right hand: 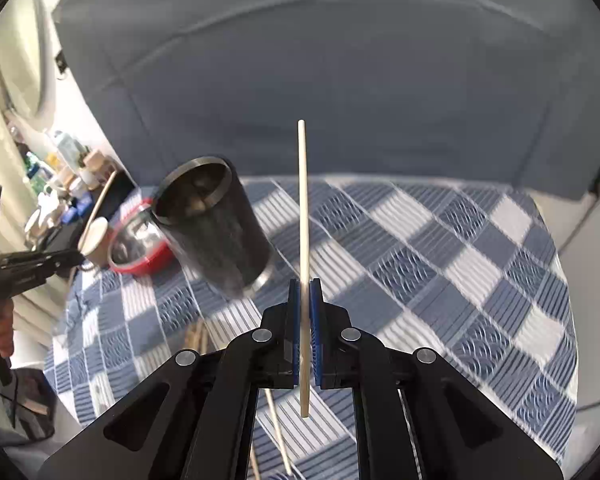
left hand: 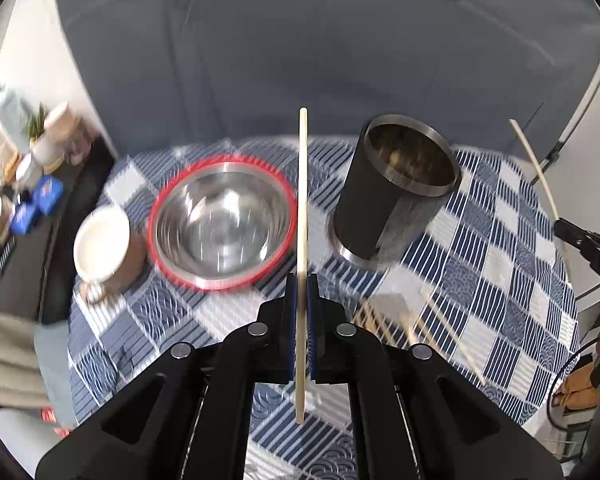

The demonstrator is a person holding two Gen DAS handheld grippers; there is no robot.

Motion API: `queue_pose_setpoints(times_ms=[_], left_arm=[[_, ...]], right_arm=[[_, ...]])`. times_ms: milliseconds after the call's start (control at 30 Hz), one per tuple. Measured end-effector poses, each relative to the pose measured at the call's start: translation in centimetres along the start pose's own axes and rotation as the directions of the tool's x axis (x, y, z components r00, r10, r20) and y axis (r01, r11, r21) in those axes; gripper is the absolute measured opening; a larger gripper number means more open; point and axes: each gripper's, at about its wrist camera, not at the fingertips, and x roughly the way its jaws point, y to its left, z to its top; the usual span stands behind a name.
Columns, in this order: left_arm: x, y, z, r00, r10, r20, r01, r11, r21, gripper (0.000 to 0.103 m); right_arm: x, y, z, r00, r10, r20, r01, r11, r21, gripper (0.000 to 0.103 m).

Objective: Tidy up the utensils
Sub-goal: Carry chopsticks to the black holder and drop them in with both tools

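My left gripper (left hand: 301, 280) is shut on a pale wooden chopstick (left hand: 302, 200) that stands upright between its blue pads, above the table. My right gripper (right hand: 305, 284) is shut on a second chopstick (right hand: 303, 208), also upright. A dark metal utensil holder (left hand: 396, 196) stands on the checked cloth, just right of the left chopstick; in the right wrist view the holder (right hand: 216, 224) is to the left. The right gripper (left hand: 568, 232) with its chopstick (left hand: 534, 164) also shows at the left view's right edge. Several more chopsticks (left hand: 416, 320) lie on the cloth, blurred.
A steel bowl with a red rim (left hand: 220, 224) and a white and brown paper cup (left hand: 104, 244) stand left of the holder. A grey sofa back (left hand: 320, 52) rises behind the table (right hand: 440, 264). A cluttered shelf (left hand: 24, 176) lies at far left. A hand (right hand: 0, 328) holds the left gripper.
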Motion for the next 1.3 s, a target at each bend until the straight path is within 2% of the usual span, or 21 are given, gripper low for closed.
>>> queue_pose_setpoints(times_ms=[267,567,700,933,1000,1133,1300], left_arm=[[-1.5,-1.2,4.5,0.994,-0.064,0.089,0.061,0.998,0.028,0.005],[-1.3,-3.2,8.4,0.975,-0.159,0.156,0.154,0.987,0.04,0.005],[-0.5,-3.7,9.9,0.962,-0.203,0.184,0.201,0.979,0.03,0.005],[1.9,-4.0,11.5,0.936,-0.266,0.229,0.273,0.962,-0.002,0.005],[2.7,-3.8,11.6,0.925,-0.292,0.244,0.306,0.952,-0.017,0.005],[4.3,-3.5,11.2,0.911,-0.303,0.28,0.323,0.946,-0.027,0.005],[6.1,-3.1,10.2,0.898,-0.315,0.307,0.342,0.939,-0.038,0.005]], right_arm=[[0.4,3.9,3.3,0.995,0.065,0.074,-0.062,0.997,-0.038,0.005],[1.7,5.7,6.6,0.981,0.144,0.132,-0.141,0.99,-0.029,0.005],[2.4,5.3,7.9,0.96,0.21,0.188,-0.216,0.976,0.014,0.005],[5.1,4.7,9.8,0.895,0.344,0.284,-0.375,0.925,0.063,0.005],[6.4,4.4,10.0,0.881,0.367,0.298,-0.406,0.911,0.079,0.005],[8.8,4.4,9.6,0.865,0.381,0.326,-0.429,0.899,0.088,0.005],[11.3,4.8,8.5,0.856,0.383,0.347,-0.434,0.897,0.079,0.005]])
